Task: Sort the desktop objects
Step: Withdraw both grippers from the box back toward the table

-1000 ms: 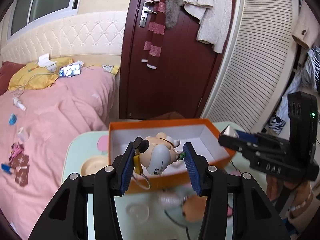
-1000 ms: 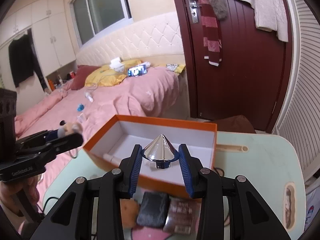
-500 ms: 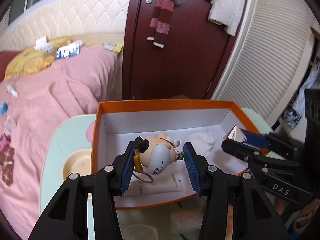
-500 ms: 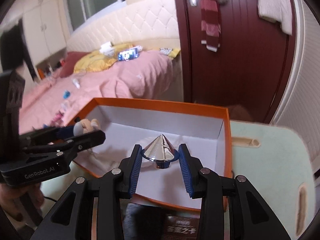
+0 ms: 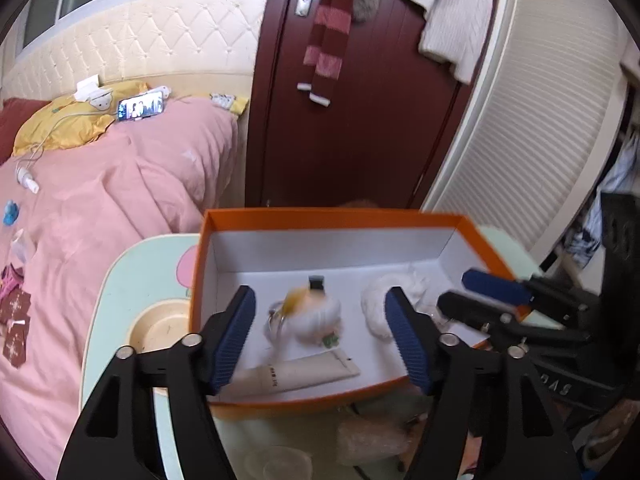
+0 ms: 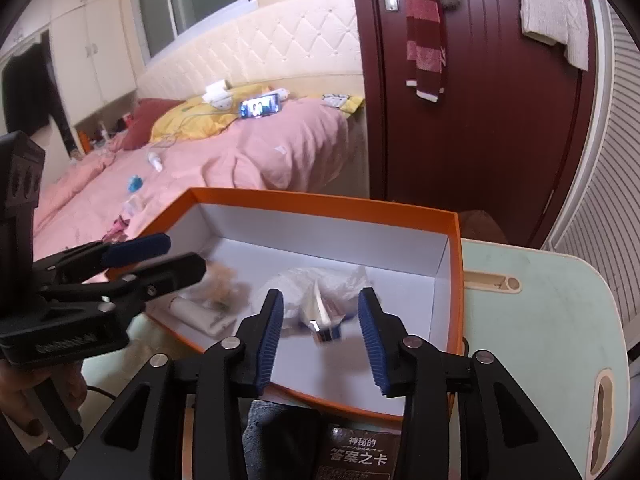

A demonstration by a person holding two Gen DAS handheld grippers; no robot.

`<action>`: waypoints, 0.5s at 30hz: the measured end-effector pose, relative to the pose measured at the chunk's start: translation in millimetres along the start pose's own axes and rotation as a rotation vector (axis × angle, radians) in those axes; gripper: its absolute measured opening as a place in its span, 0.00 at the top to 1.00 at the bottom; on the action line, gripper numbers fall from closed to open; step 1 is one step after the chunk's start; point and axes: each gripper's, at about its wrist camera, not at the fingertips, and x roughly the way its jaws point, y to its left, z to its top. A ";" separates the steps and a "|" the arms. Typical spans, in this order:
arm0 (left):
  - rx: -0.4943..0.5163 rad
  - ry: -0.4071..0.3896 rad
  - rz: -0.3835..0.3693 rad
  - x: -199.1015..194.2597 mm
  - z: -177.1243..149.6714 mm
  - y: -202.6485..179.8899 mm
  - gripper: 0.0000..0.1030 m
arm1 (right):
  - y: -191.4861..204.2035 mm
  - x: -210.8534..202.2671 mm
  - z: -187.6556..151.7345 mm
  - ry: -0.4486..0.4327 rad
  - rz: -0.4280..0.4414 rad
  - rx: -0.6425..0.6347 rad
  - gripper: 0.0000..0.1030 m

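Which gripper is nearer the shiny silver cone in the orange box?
Right. The right gripper straddles the shiny silver cone, its jaws opening around it. The left gripper is off to the cone's left.

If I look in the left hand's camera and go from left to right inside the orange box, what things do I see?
Inside the orange box, left to right: the blurry little doll with a key ring → the white fluffy thing. The cream tube lies across the front under both, so it has no clear place in the line.

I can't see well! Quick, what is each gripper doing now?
Left gripper: opening, toy keychain loose below.
Right gripper: opening, silver cone released.
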 end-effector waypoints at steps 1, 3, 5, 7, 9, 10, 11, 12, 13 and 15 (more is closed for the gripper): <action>-0.009 -0.014 0.001 -5.7 2.2 0.8 0.24 | 0.0 -2.1 1.0 -0.003 0.014 0.008 0.51; -0.023 -0.038 0.007 -17.1 5.2 2.2 0.22 | -0.3 -11.2 2.6 -0.028 0.039 0.029 0.46; -0.031 -0.050 0.006 -28.6 6.9 2.5 0.22 | 3.2 -19.3 5.2 -0.047 0.040 0.024 0.45; -0.034 -0.047 0.011 -38.9 6.1 1.9 0.22 | 7.2 -28.1 6.4 -0.062 0.035 0.013 0.44; -0.022 -0.024 0.022 -48.3 0.9 -0.4 0.22 | 8.9 -38.2 4.5 -0.073 0.032 0.005 0.43; -0.014 -0.015 0.028 -52.4 -2.1 -1.7 0.22 | 9.6 -42.1 2.5 -0.070 0.030 0.003 0.43; -0.007 -0.005 0.035 -56.5 -5.8 -2.9 0.22 | 10.4 -45.9 0.3 -0.068 0.028 0.000 0.42; 0.001 0.005 0.046 -60.7 -11.2 -4.2 0.22 | 11.3 -49.7 -3.4 -0.064 0.021 -0.002 0.42; 0.008 0.015 0.057 -65.0 -16.6 -5.5 0.22 | 11.3 -53.1 -7.3 -0.059 0.014 -0.003 0.42; 0.013 0.042 0.073 -72.3 -29.2 -6.9 0.22 | 9.8 -59.8 -17.7 -0.039 -0.001 0.002 0.42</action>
